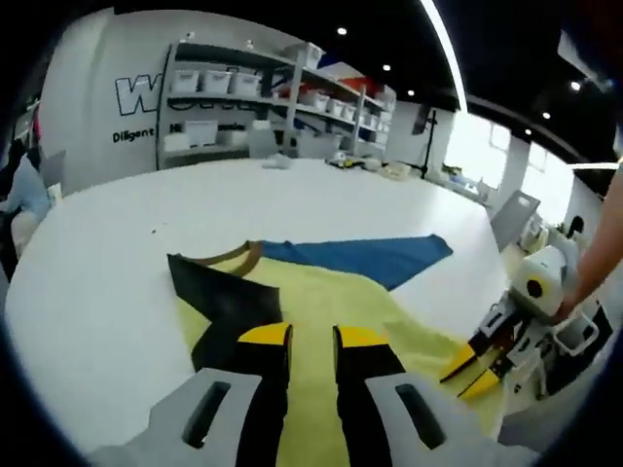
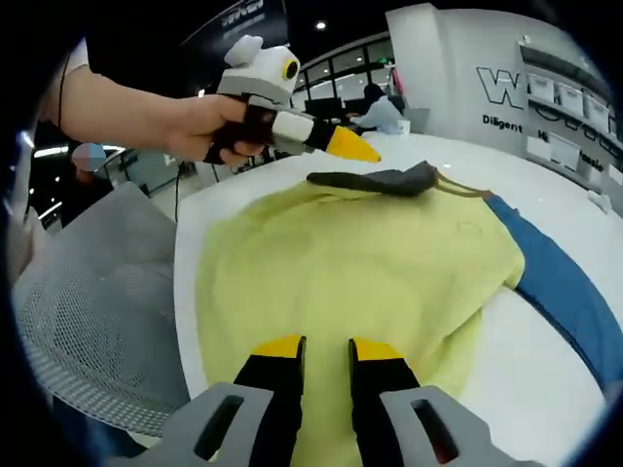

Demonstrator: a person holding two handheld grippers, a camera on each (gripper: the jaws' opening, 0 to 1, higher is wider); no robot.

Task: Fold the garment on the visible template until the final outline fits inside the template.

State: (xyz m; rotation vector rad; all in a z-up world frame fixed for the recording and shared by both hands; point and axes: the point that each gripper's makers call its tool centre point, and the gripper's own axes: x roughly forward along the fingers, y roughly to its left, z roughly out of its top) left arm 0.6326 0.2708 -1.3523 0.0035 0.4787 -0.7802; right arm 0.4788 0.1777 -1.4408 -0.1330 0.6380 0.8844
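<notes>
A: What is spread ahead of the tongs?

B: A white worktop (image 1: 117, 253) carries everything. On it, directly beyond both pairs, a yellow garment (image 2: 350, 272) is laid out, with a blue panel (image 1: 370, 258) further off and a dark sleeve (image 1: 229, 297) by the brown-trimmed collar (image 1: 234, 255). Whether the blue panel is the template cannot be told.

A: How are the tongs held?

B: The left tongs (image 1: 311, 341) are parted narrowly just above the yellow cloth, nothing gripped. The right tongs (image 2: 326, 348) are likewise parted narrowly and empty, over the garment's near edge. In the right gripper view, the left tongs are seen beyond the garment's far side, held in a hand (image 2: 209, 126).

A: What could go wrong?

B: The garment's near edge is seen close to the worktop's rim, beside a mesh chair (image 2: 88, 311), so cloth could be dragged off if it is pulled toward the tongs. With so narrow a gap, two layers could be pinched together, or only a wrinkle caught, and a crooked fold would be produced. The dark sleeve, already bunched, could be trapped under a fold and left bulging past the outline.
</notes>
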